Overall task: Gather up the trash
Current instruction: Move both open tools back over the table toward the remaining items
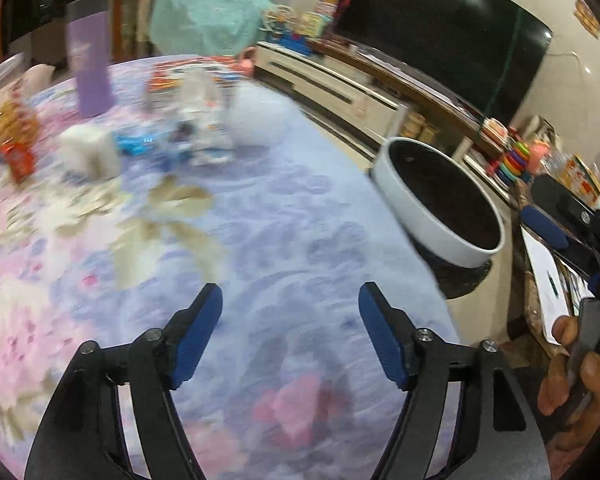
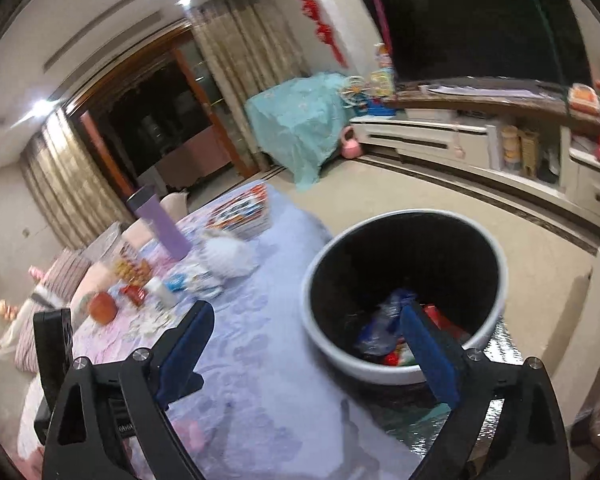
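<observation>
Both tools stand wide with nothing between their blue pads: the left hand-held gripper [image 1: 290, 304] hangs over the bare flowered cloth of the tabletop [image 1: 268, 216], and the right hand-held gripper [image 2: 306, 326] spreads its fingers beside and over the near rim of the white bin [image 2: 404, 292]. The bin sits just off the tabletop's edge, with crumpled wrappers [image 2: 384, 328] lying in its black-lined bottom. Farther across the cloth from the bin lies the remaining litter [image 1: 180, 140], a white crumpled wad and blue scraps, near a purple tumbler [image 1: 90, 56]. Motion blur smears every packet, so no label or writing can be read. A hand [image 1: 580, 364] shows at the frame's edge, cut off.
</observation>
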Tool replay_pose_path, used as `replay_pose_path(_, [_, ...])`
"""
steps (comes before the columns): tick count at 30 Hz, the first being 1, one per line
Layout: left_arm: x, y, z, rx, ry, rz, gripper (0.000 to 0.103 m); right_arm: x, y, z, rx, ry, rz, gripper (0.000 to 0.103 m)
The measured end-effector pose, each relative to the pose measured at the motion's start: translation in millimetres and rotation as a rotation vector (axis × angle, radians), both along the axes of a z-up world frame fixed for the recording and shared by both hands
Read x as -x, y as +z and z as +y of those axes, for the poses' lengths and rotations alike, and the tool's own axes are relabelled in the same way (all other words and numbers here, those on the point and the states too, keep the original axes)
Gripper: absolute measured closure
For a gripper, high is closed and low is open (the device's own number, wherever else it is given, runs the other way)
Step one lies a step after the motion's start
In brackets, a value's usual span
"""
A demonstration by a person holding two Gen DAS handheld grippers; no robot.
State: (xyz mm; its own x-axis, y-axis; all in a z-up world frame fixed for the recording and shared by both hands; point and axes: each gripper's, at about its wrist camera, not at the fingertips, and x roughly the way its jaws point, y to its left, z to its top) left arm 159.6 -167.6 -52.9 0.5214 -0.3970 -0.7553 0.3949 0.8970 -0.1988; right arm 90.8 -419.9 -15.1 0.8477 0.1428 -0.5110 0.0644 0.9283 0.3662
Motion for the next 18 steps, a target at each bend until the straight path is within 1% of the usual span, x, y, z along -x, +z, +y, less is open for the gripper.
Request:
replay_pose_path(4, [1, -2, 31, -0.003, 0.051, 0.001, 0.029, -5, -4, 35, -0.006, 0.078, 0.0, 0.004])
replay_pose_path(12, [-3, -12, 96, 0.006, 0.17, 0.013, 0.029, -22, -19, 88, -0.018, 0.167, 0.043, 0.004])
replay_pose_path(15, [-6, -17, 114, 0.007, 0.204, 0.023, 0.029, -27, -23, 100, -0.008, 0.182, 0.051, 0.004])
replay_pose_path(18, [-10, -20, 126, 0.005, 0.225, 0.028, 0.029, -34, -29, 110, -0.023, 0.202, 0.068, 0.004])
